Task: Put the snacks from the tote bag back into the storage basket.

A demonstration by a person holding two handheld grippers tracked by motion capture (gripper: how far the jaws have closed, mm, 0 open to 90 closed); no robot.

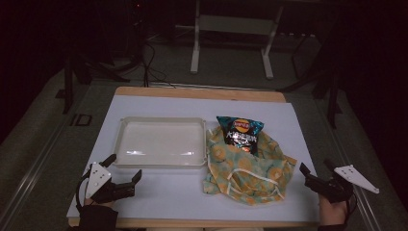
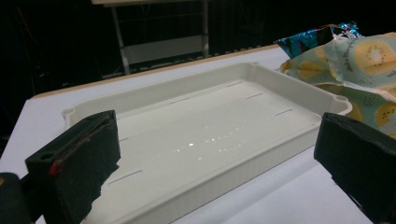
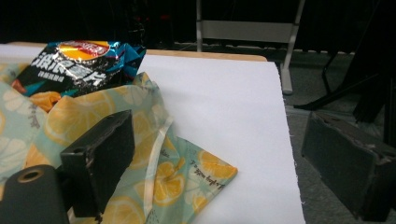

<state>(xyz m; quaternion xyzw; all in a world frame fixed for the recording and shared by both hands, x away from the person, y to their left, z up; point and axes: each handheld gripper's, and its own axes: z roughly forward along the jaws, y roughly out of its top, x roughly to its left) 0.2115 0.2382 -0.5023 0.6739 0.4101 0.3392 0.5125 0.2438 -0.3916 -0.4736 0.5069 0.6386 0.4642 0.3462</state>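
Both grippers, left gripper (image 1: pixel 126 169) and right gripper (image 1: pixel 315 174), wait with jaws spread, grasping nothing. Blue foil crisp packet (image 1: pixel 240 131) rests on the yellow fruit-print cloth bag (image 1: pixel 248 168), beside the shallow white plastic tray (image 1: pixel 159 164). Probably it goes traywards: pinch its crimped edge gently.

A fruit-print cloth bag (image 1: pixel 250 171) covers the lower half of a snack packet (image 1: pixel 240 131); the packet's printed lettering is too small to read from above. In the left gripper view the packet (image 2: pixel 322 35) is cut off by the frame's top edge. The person's forearms are cropped at the bottom. The room behind the table (image 1: pixel 159 192) is too dark to make out.
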